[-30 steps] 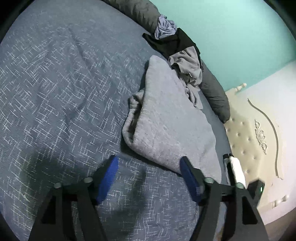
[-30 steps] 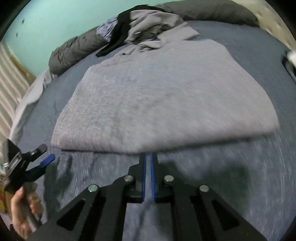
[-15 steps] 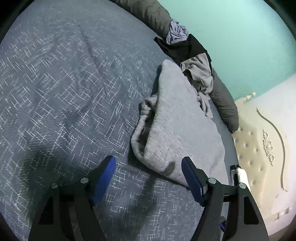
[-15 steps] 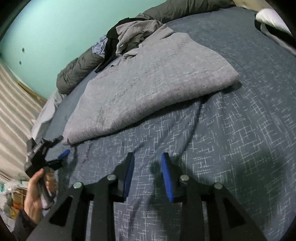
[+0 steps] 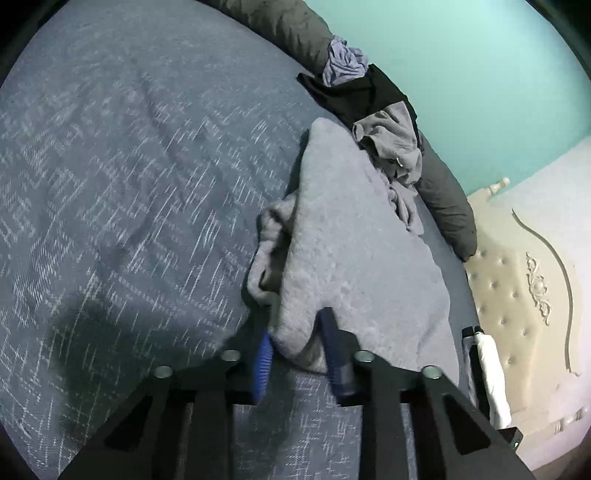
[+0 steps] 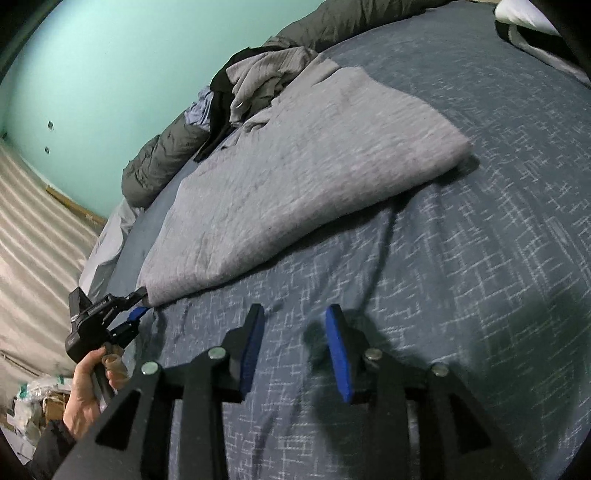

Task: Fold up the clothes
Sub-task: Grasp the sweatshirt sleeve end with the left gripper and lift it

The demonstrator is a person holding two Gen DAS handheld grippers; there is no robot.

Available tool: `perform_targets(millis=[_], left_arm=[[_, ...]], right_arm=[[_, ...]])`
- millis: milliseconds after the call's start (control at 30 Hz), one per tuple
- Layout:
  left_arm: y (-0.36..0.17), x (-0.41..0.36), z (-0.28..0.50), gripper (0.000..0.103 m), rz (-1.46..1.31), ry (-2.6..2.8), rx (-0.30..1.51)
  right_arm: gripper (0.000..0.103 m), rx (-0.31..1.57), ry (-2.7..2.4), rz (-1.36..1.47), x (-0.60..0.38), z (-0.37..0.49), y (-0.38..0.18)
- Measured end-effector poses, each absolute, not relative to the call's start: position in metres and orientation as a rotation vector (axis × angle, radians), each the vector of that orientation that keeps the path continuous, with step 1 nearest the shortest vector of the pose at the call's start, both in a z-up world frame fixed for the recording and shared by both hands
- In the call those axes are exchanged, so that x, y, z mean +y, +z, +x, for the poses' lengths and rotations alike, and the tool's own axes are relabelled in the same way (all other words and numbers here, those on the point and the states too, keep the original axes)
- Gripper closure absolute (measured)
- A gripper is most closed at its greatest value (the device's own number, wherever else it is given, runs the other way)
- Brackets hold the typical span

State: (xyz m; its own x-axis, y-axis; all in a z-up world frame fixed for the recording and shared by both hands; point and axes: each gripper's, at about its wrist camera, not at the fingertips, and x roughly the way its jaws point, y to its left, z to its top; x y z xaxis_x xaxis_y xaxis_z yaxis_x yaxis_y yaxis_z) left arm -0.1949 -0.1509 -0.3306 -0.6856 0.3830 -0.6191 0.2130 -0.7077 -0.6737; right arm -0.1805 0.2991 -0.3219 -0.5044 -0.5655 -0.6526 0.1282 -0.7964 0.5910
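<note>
A folded grey garment (image 5: 354,251) lies on the blue patterned bed (image 5: 129,166). My left gripper (image 5: 295,343) has its blue pads on either side of the garment's near corner, closing on it. In the right wrist view the same garment (image 6: 295,166) lies flat, and the left gripper (image 6: 125,314) grips its left corner. My right gripper (image 6: 295,332) is open and empty, above the bedspread just short of the garment's near edge.
A heap of unfolded clothes (image 5: 376,122) lies beyond the garment against a dark grey bolster (image 5: 447,206) along the teal wall. A tufted cream headboard (image 5: 517,295) is at the right. A white pillow (image 6: 524,14) sits at the far right.
My left gripper moved forward and closed around the garment's corner. My right gripper let go of the garment's edge, opened wider and drew back.
</note>
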Motion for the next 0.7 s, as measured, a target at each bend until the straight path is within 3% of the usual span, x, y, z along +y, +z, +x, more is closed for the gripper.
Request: perform_targets(millis=[100, 400, 700], left_arm=[[-0.32, -0.149, -0.199, 0.092, -1.192, 2.56, -1.104], [-0.274, -0.126, -0.205, 0.095, -1.108, 2.622, -0.972], [-0.193, -0.021, -0.251, 0.096, -0.996, 2.59, -0.69]], right_arm=[[0.068, -0.696, -2.318, 1.254, 0.305, -0.183, -0.323], [0.068, -0.769, -2.332, 1.228, 0.323, -0.185, -0.319], [0.068, -0.918, -2.34, 1.203, 0.361, -0.187, -0.32]])
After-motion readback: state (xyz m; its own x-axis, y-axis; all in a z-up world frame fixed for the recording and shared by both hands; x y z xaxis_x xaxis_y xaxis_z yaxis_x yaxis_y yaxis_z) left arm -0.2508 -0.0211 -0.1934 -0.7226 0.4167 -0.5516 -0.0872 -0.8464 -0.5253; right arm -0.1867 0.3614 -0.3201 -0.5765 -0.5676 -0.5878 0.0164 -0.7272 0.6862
